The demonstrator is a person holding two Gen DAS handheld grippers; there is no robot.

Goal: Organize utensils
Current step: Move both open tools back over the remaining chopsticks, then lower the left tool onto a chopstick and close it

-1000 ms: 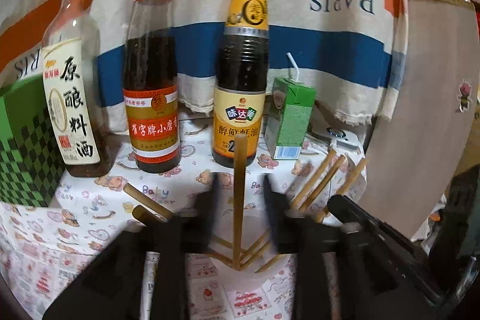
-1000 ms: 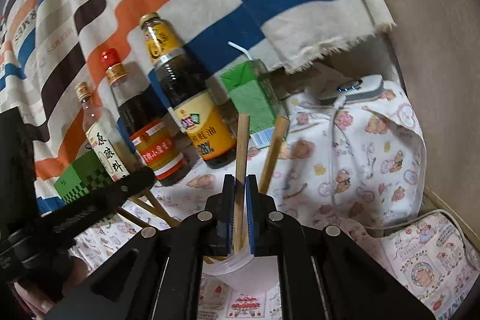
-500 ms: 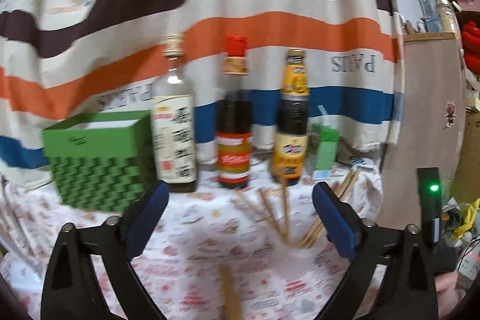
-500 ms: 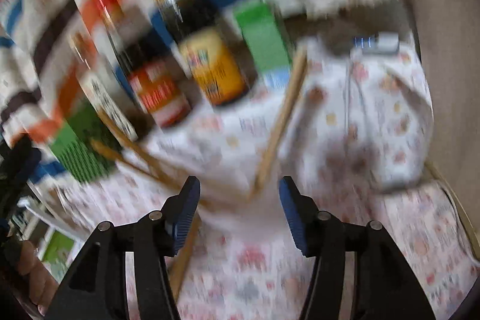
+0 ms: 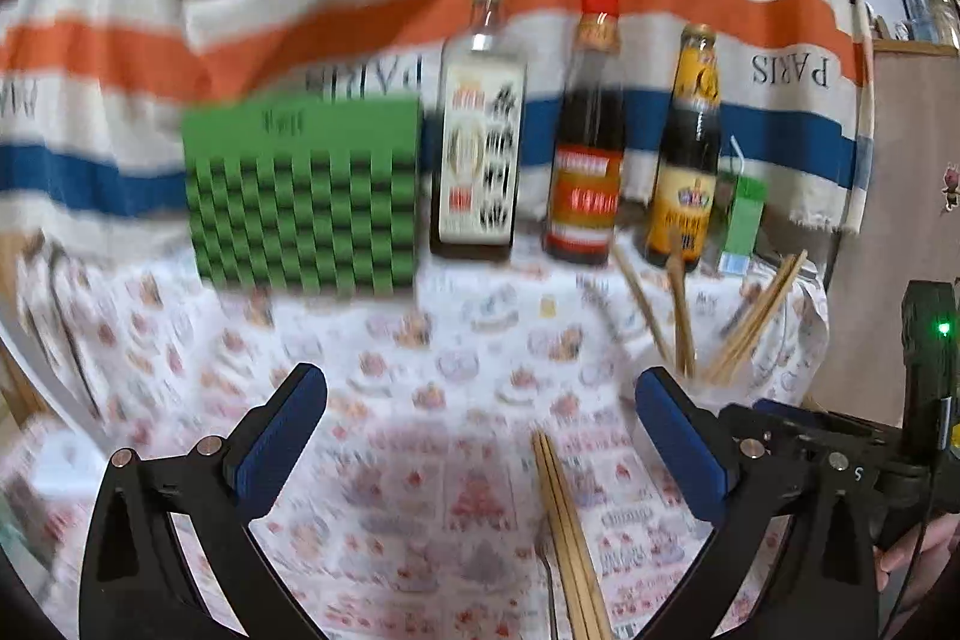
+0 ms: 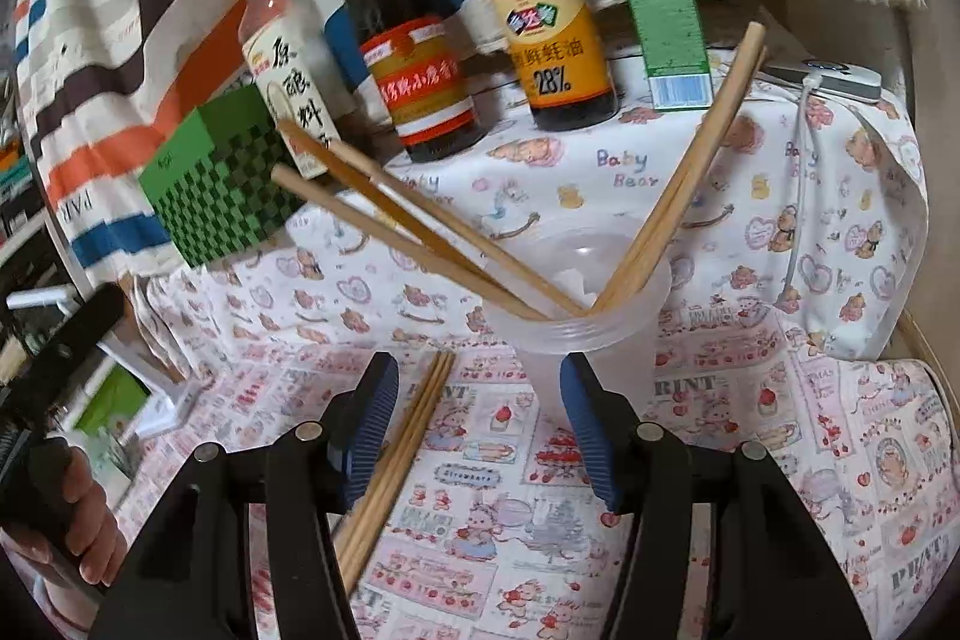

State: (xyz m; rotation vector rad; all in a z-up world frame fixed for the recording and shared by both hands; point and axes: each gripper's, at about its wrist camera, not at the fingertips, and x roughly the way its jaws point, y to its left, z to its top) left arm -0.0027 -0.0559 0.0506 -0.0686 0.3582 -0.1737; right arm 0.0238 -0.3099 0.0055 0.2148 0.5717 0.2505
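Left wrist view: left gripper (image 5: 480, 430) spread wide with nothing between its fingers; the jaws have just been opening. It hangs over the patterned cloth on the tabletop (image 5: 420, 340). A pair of loose chopsticks (image 5: 567, 532) lies flat on the cloth below, nearer the right finger, touching neither. Further back at right, more chopsticks (image 5: 750, 322) lean in a clear cup that is hard to make out in this view. Along the back: green checkered box (image 5: 300, 196), three sauce bottles (image 5: 585, 148), small green carton (image 5: 741, 220). View is motion-blurred.

Right wrist view: right gripper (image 6: 477, 424) part open and empty. Clear plastic cup (image 6: 576, 316) stands just ahead of the fingertips, the right finger in front of its lower wall; contact unclear. Two chopstick groups lean out of the cup, one left, one right. The loose pair lies on the cloth passing under the left finger. A hand (image 6: 72, 514) shows at lower left.
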